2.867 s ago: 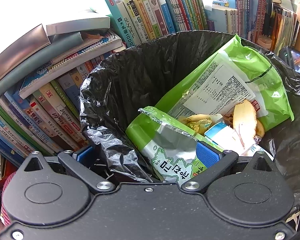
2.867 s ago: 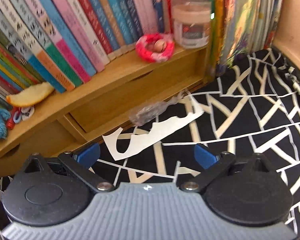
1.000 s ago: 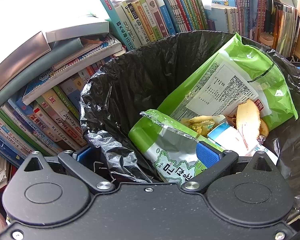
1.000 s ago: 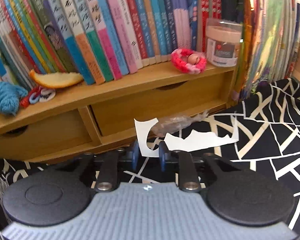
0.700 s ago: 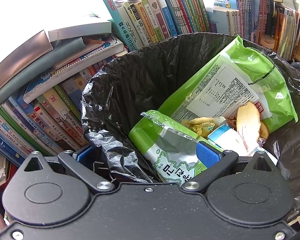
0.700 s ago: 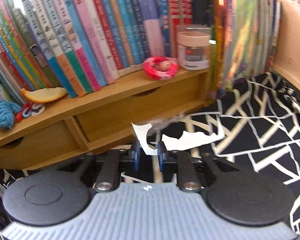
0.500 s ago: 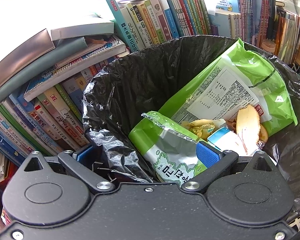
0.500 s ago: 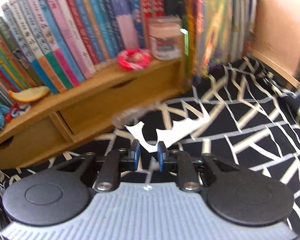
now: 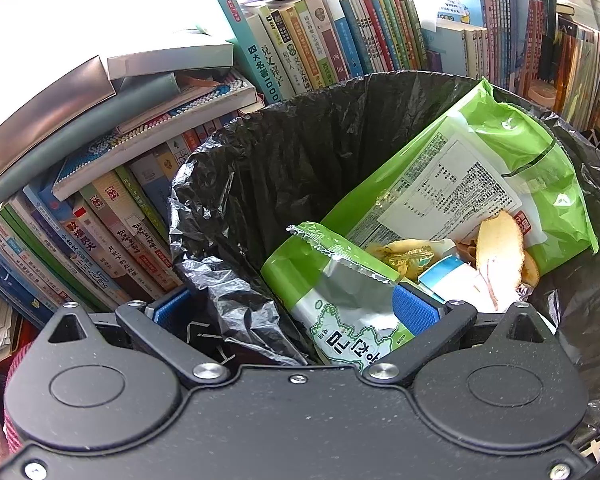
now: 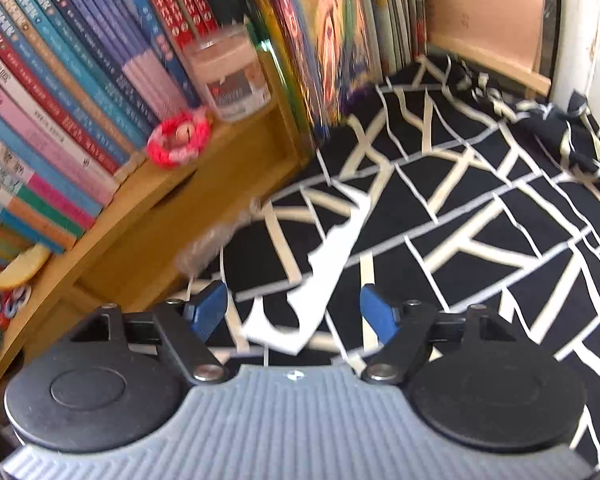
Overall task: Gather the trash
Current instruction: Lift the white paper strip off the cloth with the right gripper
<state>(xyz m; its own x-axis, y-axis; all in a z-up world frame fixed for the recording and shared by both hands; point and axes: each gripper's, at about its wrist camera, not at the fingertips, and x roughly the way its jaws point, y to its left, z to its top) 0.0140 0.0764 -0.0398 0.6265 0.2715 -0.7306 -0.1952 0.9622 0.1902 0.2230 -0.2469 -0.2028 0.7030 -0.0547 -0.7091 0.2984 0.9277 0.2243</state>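
In the left wrist view a bin lined with a black bag [image 9: 300, 152] holds green snack packets [image 9: 480, 184], a peel and other rubbish. My left gripper [image 9: 293, 308] stands wide at the near rim, one pad outside the bag and one inside against a green packet [image 9: 340, 292]. In the right wrist view a torn white paper scrap [image 10: 328, 276] lies loose between the blue pads of my right gripper [image 10: 292, 312]. Its jaws are opening and neither pad touches the paper. A crumpled clear wrapper [image 10: 208, 248] lies by the wooden shelf.
A wooden shelf [image 10: 204, 184] carries upright books, a jar [image 10: 232, 76], a pink crochet ring [image 10: 178, 142] and a peel slice [image 10: 16, 270]. Black cloth with white lines [image 10: 480, 220] covers the surface. Stacked books [image 9: 100, 160] crowd the bin's left and far sides.
The right gripper, shut on the paper scrap earlier, rolled and shifted, then sprang open; the scrap is now free between its pads. The left wrist view is unchanged.
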